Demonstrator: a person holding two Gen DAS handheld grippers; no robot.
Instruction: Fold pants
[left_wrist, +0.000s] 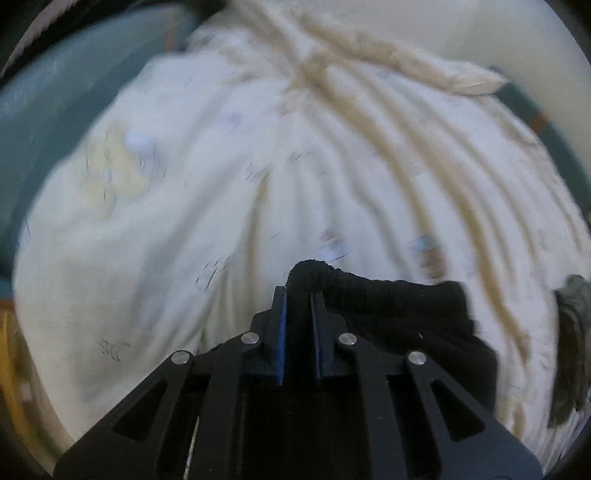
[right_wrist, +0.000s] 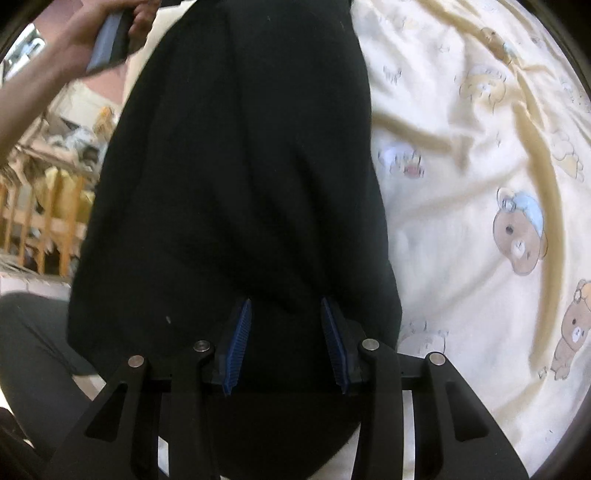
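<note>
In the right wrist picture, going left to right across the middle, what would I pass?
Wooden railing → black pants hanging down the centre, with the right claw at their lower part → pale yellow sheet → printed bear with a blue cap.

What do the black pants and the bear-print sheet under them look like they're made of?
Black pants: soft matte knit, probably cotton jersey; it drapes in rounded folds without shine. Bear-print sheet: thin woven cloth, likely cotton; it creases sharply and looks dull.
</note>
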